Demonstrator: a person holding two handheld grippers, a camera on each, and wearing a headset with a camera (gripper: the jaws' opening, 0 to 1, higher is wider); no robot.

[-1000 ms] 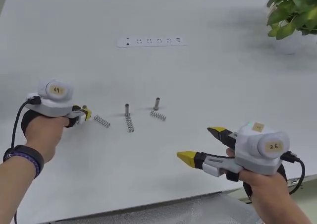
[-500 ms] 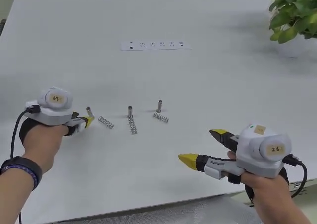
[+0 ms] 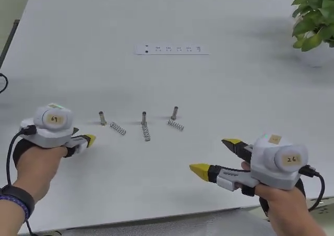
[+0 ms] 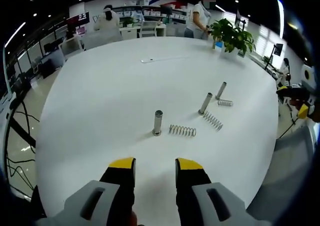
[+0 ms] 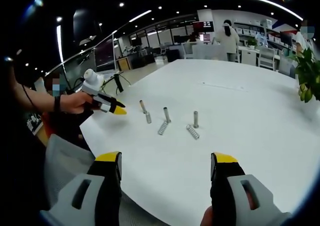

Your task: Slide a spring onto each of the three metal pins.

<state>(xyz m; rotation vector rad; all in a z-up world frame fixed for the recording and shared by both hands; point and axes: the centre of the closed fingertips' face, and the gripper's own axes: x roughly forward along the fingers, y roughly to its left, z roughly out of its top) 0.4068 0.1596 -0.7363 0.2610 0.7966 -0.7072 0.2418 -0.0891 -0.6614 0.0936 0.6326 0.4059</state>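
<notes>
Since a second ago the left claw (image 3: 87, 139) has drawn back from the left-hand pin (image 3: 102, 118), which it had been right up against, and now hangs short of it, apart from it, low over the table (image 3: 156, 189). In the left gripper view its two yellow-tipped jaws stand a narrow gap apart, with nothing between them and touching nothing; the left-hand pin rises straight ahead of that gap. The right claw (image 3: 215, 155) has kept much the same place near the table's front edge, well apart from the pins. Its jaws are spread wide and carry nothing. All three pins stand upright in a row on the table: the left-hand pin, the middle pin (image 3: 143, 118) and the right-hand pin (image 3: 174, 112). None of them wears a spring. The left-hand spring (image 3: 118, 128) lies flat between the left-hand and middle pins. The middle spring (image 3: 146, 133) lies just in front of the middle pin, with one end close to its foot; whether they touch cannot be told. The right-hand spring (image 3: 175, 125) lies just beside the foot of the right-hand pin. Farther back on the table lies a white power strip (image 3: 171, 49), and a green plant (image 3: 313, 16) stands at the far right corner.
</notes>
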